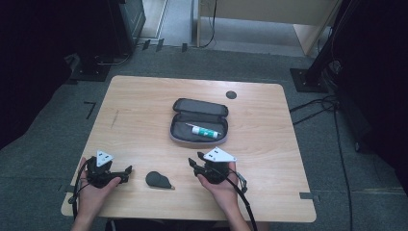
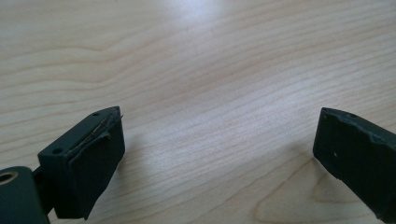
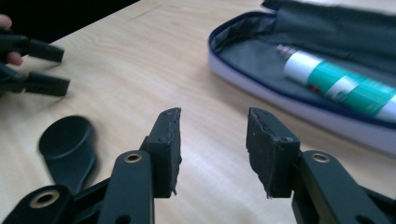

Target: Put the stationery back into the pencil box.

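My left gripper (image 1: pixel 129 170) sits low at the near left of the wooden table (image 1: pixel 144 96), jaws spread wide with nothing but bare wood grain between them; in the left gripper view the two black pads (image 2: pixel 95 163) stand far apart at the bottom corners and touch nothing. My right gripper (image 1: pixel 194 162) is near the middle of the table's front edge, held in my right hand (image 1: pixel 221 185), its grey three-cornered plate (image 1: pixel 219 155) on top, jaws pointing toward the left and slightly away from me. Those jaws are parted to a moderate gap and hold nothing, just table showing between the pads (image 3: pixel 169 140). The small black teardrop-shaped object (image 1: pixel 158 180) lies flat on the table between my two grippers, near the front edge; in the right gripper view it (image 3: pixel 69 142) lies left of my jaws, close beside them but not between them, and I cannot tell whether anything touches it. Beyond it in that view, my left gripper (image 3: pixel 44 65) points in from the left. Farther back, near the table's centre, the dark pencil case (image 1: pixel 180 131) lies open, lid folded back, and a white and green tube (image 1: pixel 206 131) rests inside the lower half, lying across it. In the right gripper view the case (image 3: pixel 261 88) is up to the right of my jaws, well apart from them, with the tube (image 3: pixel 341 84) lying inside it.
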Available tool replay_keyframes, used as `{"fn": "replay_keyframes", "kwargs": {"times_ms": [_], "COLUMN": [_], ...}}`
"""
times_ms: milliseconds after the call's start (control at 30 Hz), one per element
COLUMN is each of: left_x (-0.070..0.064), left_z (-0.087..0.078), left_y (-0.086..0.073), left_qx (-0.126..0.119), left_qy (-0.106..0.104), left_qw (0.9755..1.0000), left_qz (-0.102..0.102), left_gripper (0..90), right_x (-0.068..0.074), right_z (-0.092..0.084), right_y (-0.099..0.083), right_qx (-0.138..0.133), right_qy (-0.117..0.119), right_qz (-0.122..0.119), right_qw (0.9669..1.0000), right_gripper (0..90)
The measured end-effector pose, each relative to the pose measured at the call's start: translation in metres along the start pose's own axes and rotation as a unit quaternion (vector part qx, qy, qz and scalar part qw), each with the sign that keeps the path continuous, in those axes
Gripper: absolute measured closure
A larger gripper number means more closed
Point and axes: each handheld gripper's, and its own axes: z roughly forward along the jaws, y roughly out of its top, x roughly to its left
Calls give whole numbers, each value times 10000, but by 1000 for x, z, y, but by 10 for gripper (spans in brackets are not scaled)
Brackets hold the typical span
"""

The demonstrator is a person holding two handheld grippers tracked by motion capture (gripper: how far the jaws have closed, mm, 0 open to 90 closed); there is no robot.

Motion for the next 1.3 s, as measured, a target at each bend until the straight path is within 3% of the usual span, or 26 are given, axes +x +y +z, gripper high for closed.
{"fn": "replay_keyframes", "kwargs": {"times_ms": [33,233,367,533,733,833,933,1233,1300], "left_x": [-1,-7,-13,-25,-35,-40,-43,-46,-45], "left_z": [-2,-12,-21,-19,-17,-15,-15,-13,-12], "left_y": [0,1,4,4,4,3,4,3,2], "left_qx": [-88,-312,-508,-390,-348,-311,-306,-306,-314], "left_qy": [35,-134,-543,-1130,-1348,-1532,-1583,-1655,-1740], "left_qw": [10000,9993,9972,9927,9899,9873,9865,9853,9839], "left_qz": [9,132,28,154,255,286,292,292,255], "left_gripper": [134,296,444,549,576,574,572,568,569], "right_x": [1,16,25,37,50,54,59,67,67], "right_z": [0,-2,1,4,9,12,16,23,23], "right_y": [-1,-11,-18,-23,-25,-28,-32,-37,-36], "right_qx": [16,68,161,246,401,496,617,803,863], "right_qy": [10,211,421,640,877,936,1036,998,937], "right_qz": [-12,-90,-110,-117,-226,-267,-388,-670,-722], "right_qw": [10000,9997,9989,9976,9951,9940,9919,9895,9892], "right_gripper": [565,574,565,564,567,580,611,710,730]}}
